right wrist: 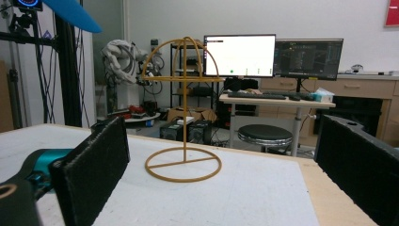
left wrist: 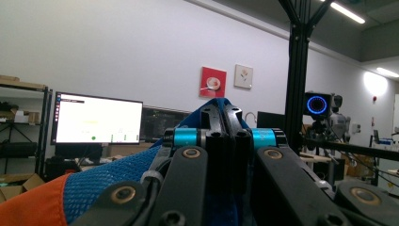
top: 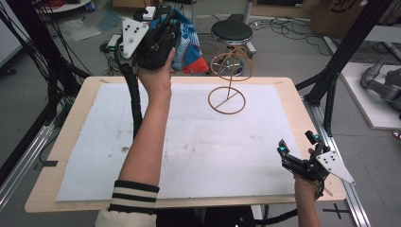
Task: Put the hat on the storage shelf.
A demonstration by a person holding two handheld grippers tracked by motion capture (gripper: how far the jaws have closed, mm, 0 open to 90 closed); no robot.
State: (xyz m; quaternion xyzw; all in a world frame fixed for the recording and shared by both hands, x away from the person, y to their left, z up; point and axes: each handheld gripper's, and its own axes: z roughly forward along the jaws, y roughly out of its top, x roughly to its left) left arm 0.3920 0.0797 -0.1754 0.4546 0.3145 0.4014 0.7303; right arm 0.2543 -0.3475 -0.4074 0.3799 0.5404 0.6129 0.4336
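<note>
Blue mesh cloth item with an orange edge, held high above the far left part of the surface, pinched in the left tongs. In the left gripper view, same blue mesh and orange trim draped over and between the black jaws, pressed together on the fabric, cyan cylinders on either side. Left hand wrapped round the tongs' handle, grey three-cornered plate on top, ribbed black cable trailing down along the forearm, striped cuff at the near edge.

Wire stand, tan, with a round base ring, upright post and domed hoop on top, standing on the white mat toward the far middle, just right of the held cloth and apart from it. Same stand centred in the right gripper view, framed between two black padded jaws set wide apart.

Right tongs low over the near right corner of the surface, jaws spread, empty, gripped by the right hand.

Beyond the surface: black round stool, cables on the floor, two monitors on a desk.
</note>
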